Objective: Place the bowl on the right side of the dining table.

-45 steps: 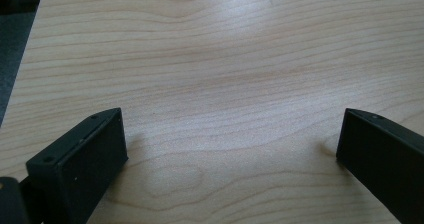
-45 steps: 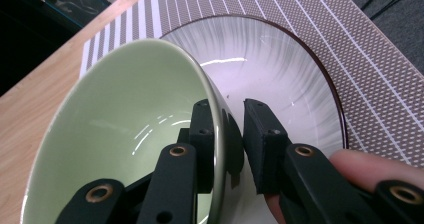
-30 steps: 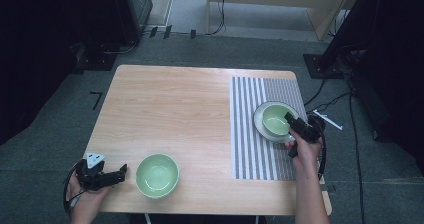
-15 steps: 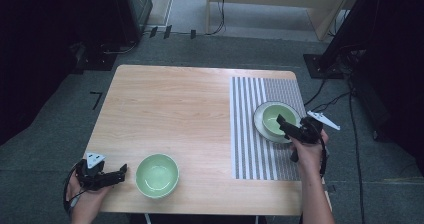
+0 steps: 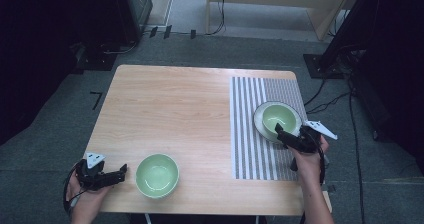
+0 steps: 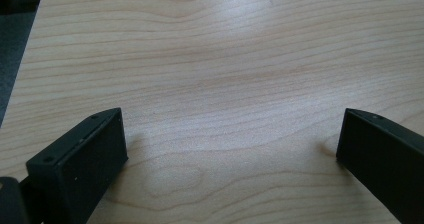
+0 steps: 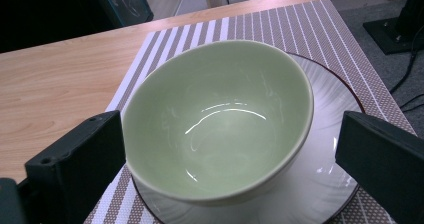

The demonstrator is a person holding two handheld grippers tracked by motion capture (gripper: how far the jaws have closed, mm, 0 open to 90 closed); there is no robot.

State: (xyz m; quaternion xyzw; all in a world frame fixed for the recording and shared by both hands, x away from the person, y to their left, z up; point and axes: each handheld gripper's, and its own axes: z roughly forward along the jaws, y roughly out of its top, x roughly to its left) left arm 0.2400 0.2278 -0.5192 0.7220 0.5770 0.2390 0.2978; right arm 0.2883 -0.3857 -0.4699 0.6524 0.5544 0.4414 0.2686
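**One bowl set on the plate, one still waiting on the bare wood**

Your pale green glazed ceramic bowl [image 7: 220, 119] sat on the white round plate [image 7: 330, 174] with the thin dark rim, on the grey-and-white striped woven placemat [image 5: 250, 129] at the right side of the light wooden table [image 5: 170, 104]. Your right gripper [image 5: 281, 134] stood at the bowl's near side with its jaws spread wide, one to each side of the bowl; whether either pad touched the wall could not be made out. That placing looked done, or nearly so.

The second pale green bowl [image 5: 157, 174] rested near the table's front edge, well apart from the placemat, so I judged it the part left to do. Your left gripper [image 5: 111, 175] lay just beside it, jaws wide apart over bare wood and gripping nothing.

The plate's near edge was cut off in the right gripper view, and the bowl hid its middle.
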